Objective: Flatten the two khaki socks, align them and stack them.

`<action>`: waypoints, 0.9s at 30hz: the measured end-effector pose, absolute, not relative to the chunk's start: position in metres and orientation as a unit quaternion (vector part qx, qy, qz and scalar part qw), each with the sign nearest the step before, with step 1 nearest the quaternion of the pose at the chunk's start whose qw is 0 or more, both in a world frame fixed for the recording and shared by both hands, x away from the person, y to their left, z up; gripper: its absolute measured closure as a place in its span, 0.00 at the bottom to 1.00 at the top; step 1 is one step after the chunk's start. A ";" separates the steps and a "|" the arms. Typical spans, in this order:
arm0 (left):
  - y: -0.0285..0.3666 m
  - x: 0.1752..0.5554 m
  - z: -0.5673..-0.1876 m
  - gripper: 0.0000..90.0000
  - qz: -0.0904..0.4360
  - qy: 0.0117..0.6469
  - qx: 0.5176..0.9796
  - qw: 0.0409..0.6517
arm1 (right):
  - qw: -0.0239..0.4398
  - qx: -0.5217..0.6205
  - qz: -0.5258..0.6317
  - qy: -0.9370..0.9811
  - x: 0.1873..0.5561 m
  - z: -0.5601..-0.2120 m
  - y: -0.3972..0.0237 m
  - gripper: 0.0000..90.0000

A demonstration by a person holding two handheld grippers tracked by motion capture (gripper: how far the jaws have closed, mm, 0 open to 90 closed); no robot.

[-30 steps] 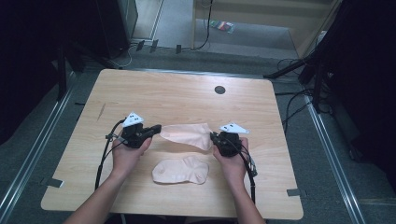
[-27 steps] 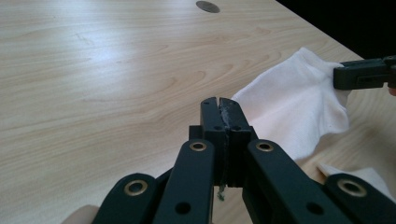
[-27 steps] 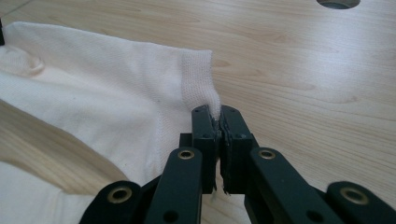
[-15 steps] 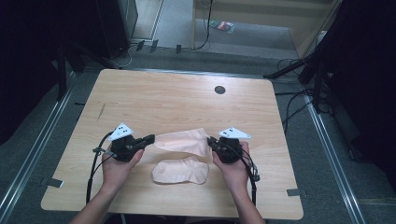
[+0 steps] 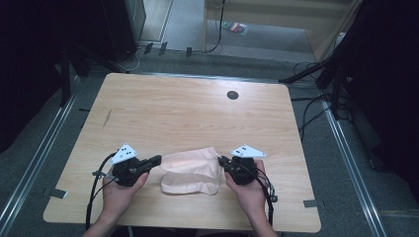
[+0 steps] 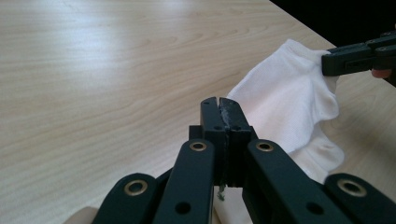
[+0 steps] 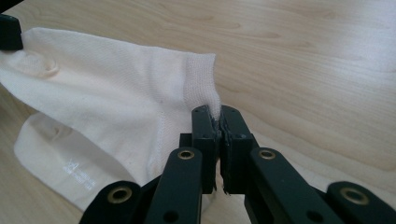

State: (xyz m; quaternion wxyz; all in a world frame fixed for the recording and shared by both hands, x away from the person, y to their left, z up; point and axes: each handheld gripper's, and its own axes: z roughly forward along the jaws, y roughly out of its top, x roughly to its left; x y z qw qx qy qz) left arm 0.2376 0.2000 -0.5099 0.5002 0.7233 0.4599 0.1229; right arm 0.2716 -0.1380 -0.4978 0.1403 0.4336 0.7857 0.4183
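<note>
A person holds one pale sock (image 5: 190, 164) stretched between two claws, over a second sock (image 5: 190, 183) lying flat on the wooden worktop (image 5: 197, 113). The step looks like laying one sock on the other; next it needs lowering and lining up. The left claw (image 5: 156, 159) is clamped on one end, the right claw (image 5: 222, 160) on the cuff. Both hands sit low, claws pointing inward.
</note>
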 end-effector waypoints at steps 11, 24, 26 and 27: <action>0.201 0.219 -0.520 1.00 0.108 0.465 0.729 0.490 | 0.124 0.428 0.410 0.796 0.253 -0.505 -0.139 0.96; 0.204 0.211 -0.538 1.00 0.093 0.467 0.746 0.466 | 0.104 0.428 0.400 0.803 0.242 -0.519 -0.138 0.96; 0.205 0.212 -0.539 1.00 0.084 0.469 0.745 0.466 | 0.098 0.428 0.399 0.805 0.242 -0.520 -0.136 0.96; 0.206 0.212 -0.539 1.00 0.082 0.470 0.745 0.466 | 0.094 0.427 0.398 0.806 0.243 -0.521 -0.136 0.96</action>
